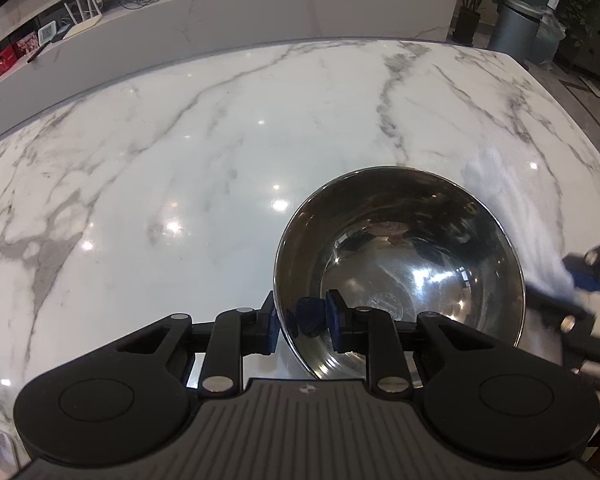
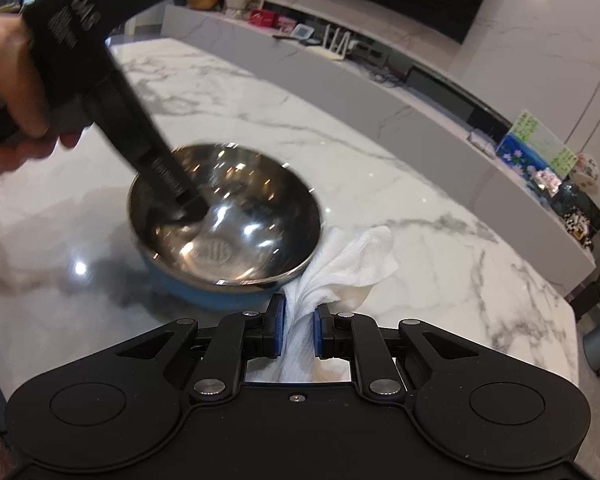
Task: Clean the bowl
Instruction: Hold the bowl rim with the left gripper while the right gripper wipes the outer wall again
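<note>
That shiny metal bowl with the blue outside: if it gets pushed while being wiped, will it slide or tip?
Probably slide: the bowl sits on glossy marble table. Its rounded sides suggest it could rock. The left gripper pinching its rim should steady it.

— How are we holding the left gripper (image 1: 302, 318)?

— We're angling it steeply down, its blue pads pinching the near rim of the bowl (image 1: 400, 264), one pad outside the wall and one inside. Our left hand (image 2: 18, 92) is wrapping around the handle from behind.

— And the right gripper (image 2: 299, 330)?

— We're tilting it down near the counter's front edge, jaws clamped tight on the bunched paper towel (image 2: 340, 268), which is fanning out just past the fingertips.
</note>
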`<state>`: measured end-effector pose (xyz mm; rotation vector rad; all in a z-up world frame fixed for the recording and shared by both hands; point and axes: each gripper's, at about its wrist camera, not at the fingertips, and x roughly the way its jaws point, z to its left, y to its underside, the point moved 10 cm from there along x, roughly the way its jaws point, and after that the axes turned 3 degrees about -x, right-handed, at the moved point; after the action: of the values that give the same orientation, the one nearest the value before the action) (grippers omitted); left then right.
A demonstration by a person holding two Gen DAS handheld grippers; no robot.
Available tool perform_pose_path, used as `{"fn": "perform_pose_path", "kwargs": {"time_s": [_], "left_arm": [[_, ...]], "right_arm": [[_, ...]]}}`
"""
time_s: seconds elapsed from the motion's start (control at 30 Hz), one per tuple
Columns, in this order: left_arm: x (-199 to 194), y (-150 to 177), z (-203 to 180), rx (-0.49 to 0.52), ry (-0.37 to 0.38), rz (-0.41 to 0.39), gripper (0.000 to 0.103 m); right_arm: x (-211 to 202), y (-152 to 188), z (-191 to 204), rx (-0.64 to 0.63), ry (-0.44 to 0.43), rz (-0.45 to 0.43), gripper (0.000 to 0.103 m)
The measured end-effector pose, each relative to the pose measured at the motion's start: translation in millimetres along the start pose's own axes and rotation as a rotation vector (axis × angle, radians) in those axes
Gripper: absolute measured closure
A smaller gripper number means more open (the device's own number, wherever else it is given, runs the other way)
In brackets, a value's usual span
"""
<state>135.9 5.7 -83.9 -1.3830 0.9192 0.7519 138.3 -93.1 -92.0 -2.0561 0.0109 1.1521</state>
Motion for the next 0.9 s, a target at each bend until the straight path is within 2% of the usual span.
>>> {"fn": "perform_pose_path", "kwargs": {"time_s": [0.3,0.47,0.57,0.6,0.73,0.9], "left_arm": [[1,-4,-3,0.006,0.009,-0.013,0.081],[1,-2,-1,-0.019,0.004,-0.012,0.079],[0,-2,1,-0.028,-0.004,-0.015,0.075],[-1,-2,2,-0.033,-0.004,-0.016,0.070],[-3,-2,3,-0.050,0.001,-0.022,0.062],[-7,-4,3,-0.075,0.012,-0.033,0.053]], "right_arm": [[16,2,27,-0.046,-0.065,0.050,0.090],[24,-1,27,-0.043,-0.075,0.058,0.090],[25,-1,27,-0.040,-0.074,0.064,0.090],[26,-2,26,-0.040,-0.073,0.067,0.090],[6,14,24,-0.020,-0.049,0.072,0.090],[2,17,-6,0.080,0.039,0.076,0.090]]}}
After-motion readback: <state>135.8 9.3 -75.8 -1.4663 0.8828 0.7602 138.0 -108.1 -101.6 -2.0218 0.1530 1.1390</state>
